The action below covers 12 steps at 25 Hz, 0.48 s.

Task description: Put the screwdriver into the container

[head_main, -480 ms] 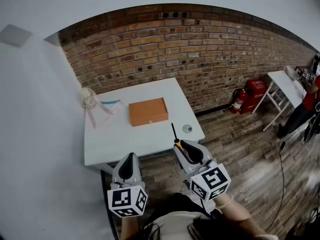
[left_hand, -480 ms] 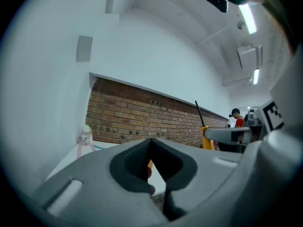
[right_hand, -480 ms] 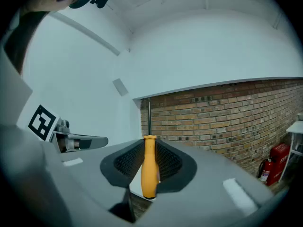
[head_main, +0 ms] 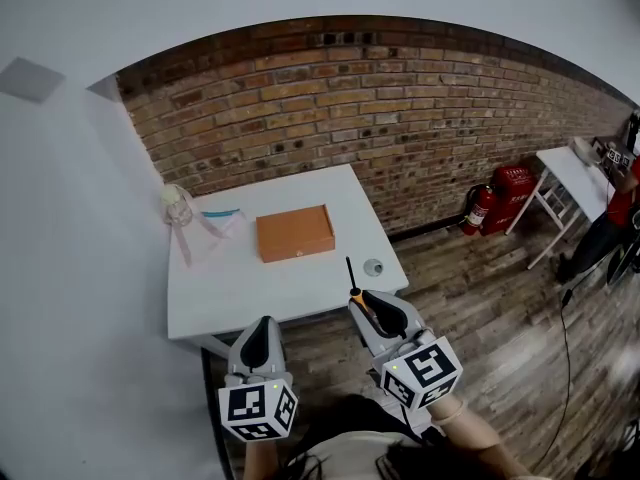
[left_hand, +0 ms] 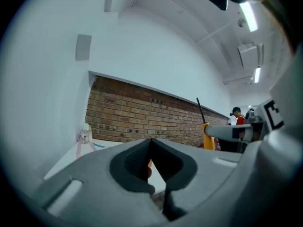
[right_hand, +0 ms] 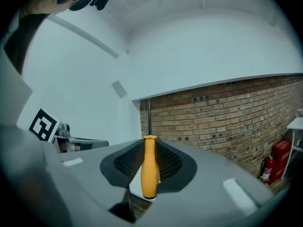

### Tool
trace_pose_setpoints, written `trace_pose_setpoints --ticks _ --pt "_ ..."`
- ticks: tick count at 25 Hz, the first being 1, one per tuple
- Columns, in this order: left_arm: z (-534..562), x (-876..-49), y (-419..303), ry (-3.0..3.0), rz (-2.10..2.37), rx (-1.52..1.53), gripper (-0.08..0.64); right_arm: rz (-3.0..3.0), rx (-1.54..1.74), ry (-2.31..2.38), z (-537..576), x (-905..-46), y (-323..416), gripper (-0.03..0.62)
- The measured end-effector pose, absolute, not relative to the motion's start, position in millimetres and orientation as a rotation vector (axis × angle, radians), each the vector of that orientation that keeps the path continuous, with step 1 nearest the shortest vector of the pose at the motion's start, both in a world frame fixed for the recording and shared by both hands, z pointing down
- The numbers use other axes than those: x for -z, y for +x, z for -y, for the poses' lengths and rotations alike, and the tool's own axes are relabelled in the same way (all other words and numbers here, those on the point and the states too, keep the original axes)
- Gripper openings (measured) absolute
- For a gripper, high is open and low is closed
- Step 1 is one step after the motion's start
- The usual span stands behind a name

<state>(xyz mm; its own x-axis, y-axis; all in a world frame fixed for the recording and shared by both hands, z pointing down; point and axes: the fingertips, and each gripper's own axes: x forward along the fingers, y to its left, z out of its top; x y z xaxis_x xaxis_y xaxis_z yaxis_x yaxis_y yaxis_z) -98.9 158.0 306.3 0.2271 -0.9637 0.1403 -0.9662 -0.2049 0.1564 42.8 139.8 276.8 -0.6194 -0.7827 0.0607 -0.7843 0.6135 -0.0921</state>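
The right hand-held gripper (right_hand: 149, 161) pinches the screwdriver (right_hand: 149, 171) by its smooth orange handle, seemingly light, stiff, perhaps slippery; the left hand-held gripper (left_hand: 151, 150) is closed, empty.

Smooth orange plastic handle on the screwdriver (right_hand: 149, 174), slight sheen; its shaft is dark metal. The right gripper (head_main: 368, 300) and left gripper (head_main: 264, 324) have matt grey plastic shells. Their pads (right_hand: 127, 162) are dark, finely ribbed and rubbery-looking. Marker cubes (head_main: 257, 411) are matt black-and-white print. The container (head_main: 294, 234) is matt orange-brown; cardboard or wood, can't tell. Smooth white matt table (head_main: 300, 293). Rough red brick wall (head_main: 400, 118). Worn wood-plank floor (head_main: 500, 298), low sheen. Glossy red extinguisher (head_main: 478, 208).
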Motion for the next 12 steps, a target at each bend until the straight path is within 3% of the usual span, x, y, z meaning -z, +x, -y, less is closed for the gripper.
trace_pose_setpoints --ticks 12 --pt "-139 -313 -78 2.268 1.854 -0.034 0.0 2.838 -0.186 1.322 -120 -279 57 0.075"
